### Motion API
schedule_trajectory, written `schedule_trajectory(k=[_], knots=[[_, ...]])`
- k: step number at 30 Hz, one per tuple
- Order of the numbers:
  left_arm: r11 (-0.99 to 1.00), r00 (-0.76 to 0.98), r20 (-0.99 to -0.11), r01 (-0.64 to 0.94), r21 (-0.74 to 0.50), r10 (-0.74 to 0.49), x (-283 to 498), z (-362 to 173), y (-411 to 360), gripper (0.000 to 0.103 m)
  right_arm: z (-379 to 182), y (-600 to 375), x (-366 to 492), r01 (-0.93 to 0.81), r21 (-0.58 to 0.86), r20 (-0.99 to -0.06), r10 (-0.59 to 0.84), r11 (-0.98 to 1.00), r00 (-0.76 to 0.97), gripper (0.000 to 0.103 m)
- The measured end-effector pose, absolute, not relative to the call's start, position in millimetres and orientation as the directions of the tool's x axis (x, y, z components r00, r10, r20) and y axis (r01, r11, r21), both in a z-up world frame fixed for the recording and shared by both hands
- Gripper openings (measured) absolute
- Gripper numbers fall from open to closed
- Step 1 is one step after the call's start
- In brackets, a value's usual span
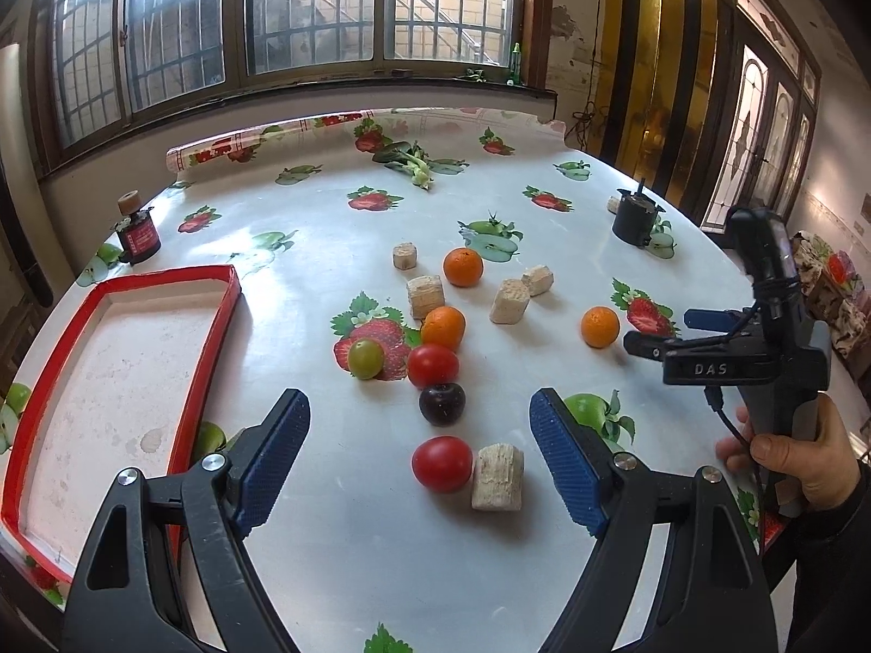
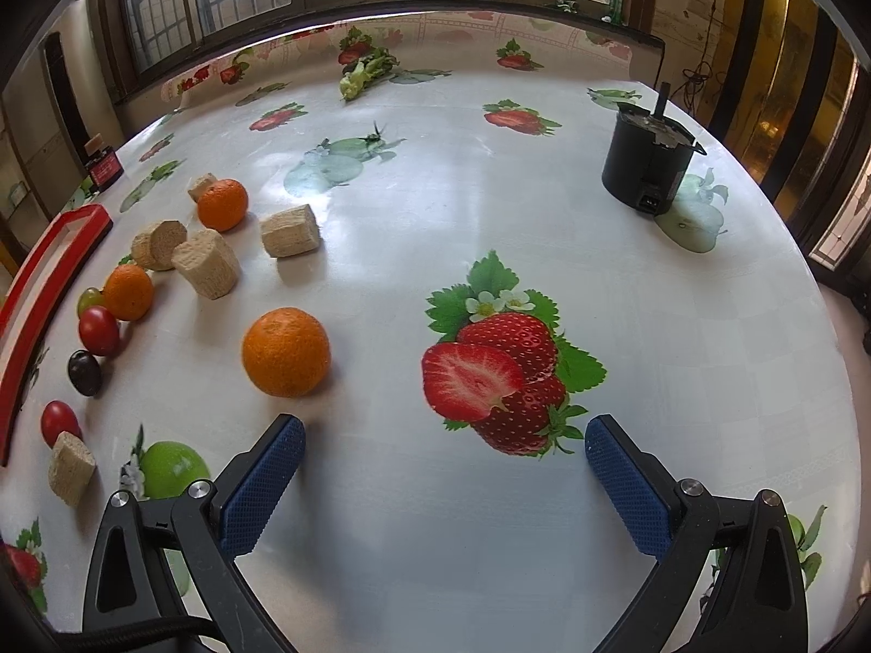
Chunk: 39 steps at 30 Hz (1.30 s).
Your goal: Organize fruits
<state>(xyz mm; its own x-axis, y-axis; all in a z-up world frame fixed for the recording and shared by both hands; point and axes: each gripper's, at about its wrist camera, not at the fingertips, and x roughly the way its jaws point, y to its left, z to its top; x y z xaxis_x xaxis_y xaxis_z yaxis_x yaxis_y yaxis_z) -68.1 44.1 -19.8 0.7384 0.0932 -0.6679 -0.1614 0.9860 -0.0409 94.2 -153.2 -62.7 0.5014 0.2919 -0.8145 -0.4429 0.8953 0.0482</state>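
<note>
Left gripper hovering spread wide, holding nothing, red tomato lying between its fingertips, touching a cork block. Dark plum sitting just beyond. Red-rimmed tray to its left, cut off by the frame. Right gripper gaping too, empty, orange resting just ahead-left, open tabletop stretching beyond.

You can read only one piece of text: the white letters "DAS" on the black body of the right gripper, seen from the left wrist view, just right of the nearest orange. The small dark jar beyond the red-rimmed tray carries a red label with pale print, but that print is too small for you to make out.
</note>
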Motion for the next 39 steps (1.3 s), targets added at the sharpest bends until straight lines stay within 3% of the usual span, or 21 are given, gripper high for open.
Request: schedule_trajectory(k=[5,9,15,19,24,39], knots=[[0.986,0.738,-0.667,-0.162,-0.024,0.105,-70,-20,41,0.083,-29,-158,81,-0.509,0.301,-0.728,0.539,0.806,0.424,0.103],[0.986,0.742,-0.662,-0.166,-0.027,0.107,-74,-19,42,0.083,0,-141,63,-0.594,0.271,-0.693,0.582,0.758,0.426,0.103],[0.985,0.744,-0.658,-0.172,-0.022,0.115,-77,-18,43,0.083,13,-140,50,-0.633,0.445,-0.623,0.727,0.633,0.289,0.103],[0.985,0.745,-0.656,-0.173,-0.018,0.119,-80,-17,42,0.083,27,-139,40,-0.657,0.420,-0.600,0.735,0.626,0.316,0.103],[0.984,0.744,-0.656,-0.177,-0.017,0.123,-81,-18,42,0.083,56,-142,19,-0.702,0.236,-0.573,0.680,0.671,0.457,0.103],[0.984,0.730,-0.674,-0.177,-0.025,0.114,-85,-26,46,0.083,47,-143,6,-0.680,-0.005,-0.615,0.534,0.733,0.580,0.103]])
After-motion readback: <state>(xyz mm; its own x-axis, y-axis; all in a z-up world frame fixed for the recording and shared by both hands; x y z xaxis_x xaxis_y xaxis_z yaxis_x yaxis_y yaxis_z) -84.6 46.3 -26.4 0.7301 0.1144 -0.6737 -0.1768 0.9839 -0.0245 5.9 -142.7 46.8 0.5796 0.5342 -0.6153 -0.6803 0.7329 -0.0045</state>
